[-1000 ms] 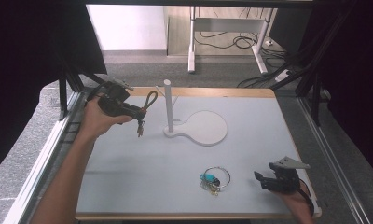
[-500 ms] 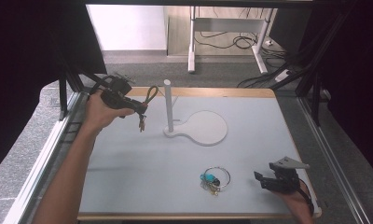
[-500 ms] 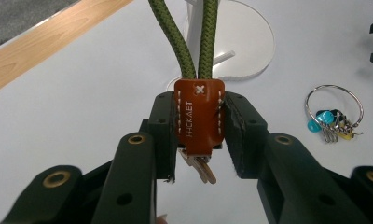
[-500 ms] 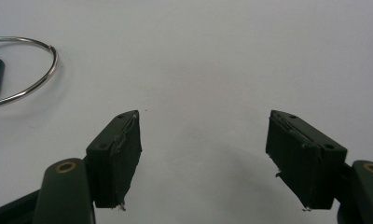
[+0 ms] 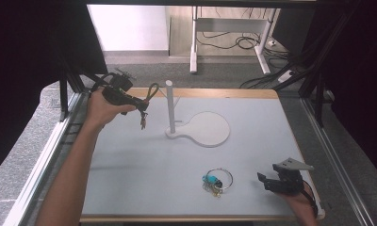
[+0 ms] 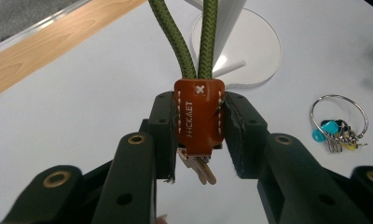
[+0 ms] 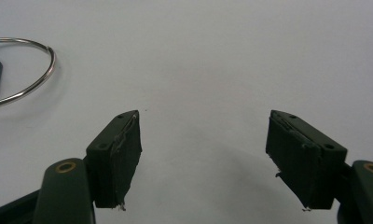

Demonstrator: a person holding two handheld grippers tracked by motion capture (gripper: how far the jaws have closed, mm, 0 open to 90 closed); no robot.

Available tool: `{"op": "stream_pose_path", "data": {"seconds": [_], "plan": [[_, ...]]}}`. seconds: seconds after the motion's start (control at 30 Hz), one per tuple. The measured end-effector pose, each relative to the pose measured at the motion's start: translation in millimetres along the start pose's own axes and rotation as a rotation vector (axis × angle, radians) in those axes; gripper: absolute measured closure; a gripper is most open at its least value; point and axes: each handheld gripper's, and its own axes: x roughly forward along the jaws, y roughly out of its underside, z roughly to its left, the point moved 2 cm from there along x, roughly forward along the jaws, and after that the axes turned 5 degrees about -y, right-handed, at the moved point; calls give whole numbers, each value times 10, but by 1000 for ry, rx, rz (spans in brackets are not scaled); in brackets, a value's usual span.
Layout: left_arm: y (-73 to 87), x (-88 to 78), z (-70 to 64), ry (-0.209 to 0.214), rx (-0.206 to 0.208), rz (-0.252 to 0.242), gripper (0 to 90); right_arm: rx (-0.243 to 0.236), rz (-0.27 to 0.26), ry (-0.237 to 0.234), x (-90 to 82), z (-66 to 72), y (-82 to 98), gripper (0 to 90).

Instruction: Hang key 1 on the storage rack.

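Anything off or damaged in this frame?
Nothing stands out. The left gripper grips the brown leather tab of the green cord loop squarely, the stand is upright, and the key ring lies flat on the table.

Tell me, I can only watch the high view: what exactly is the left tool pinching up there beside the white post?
Observer: The left tool is shut on a brown leather tag with white stitching.
Operator: Is that dark loop part of it?
Observer: Yes, a green cord runs as two strands out of the tag's top.
Operator: Anything under the tag?
Observer: Keys hang below it.
Operator: And the other one?
Observer: The right tool is open, with bare table between its jaws.
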Motion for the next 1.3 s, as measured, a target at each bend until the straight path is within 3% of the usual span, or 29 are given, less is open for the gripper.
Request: {"op": "stream_pose_path", "data": {"seconds": [0.53,1.3], "plan": [[-122,159,54,9,-22,10,665,3,0,3,-3,-7,3,267],[-151,303,32,18,-3,48,664,1,2,3,-5,-9,5,267]]}}
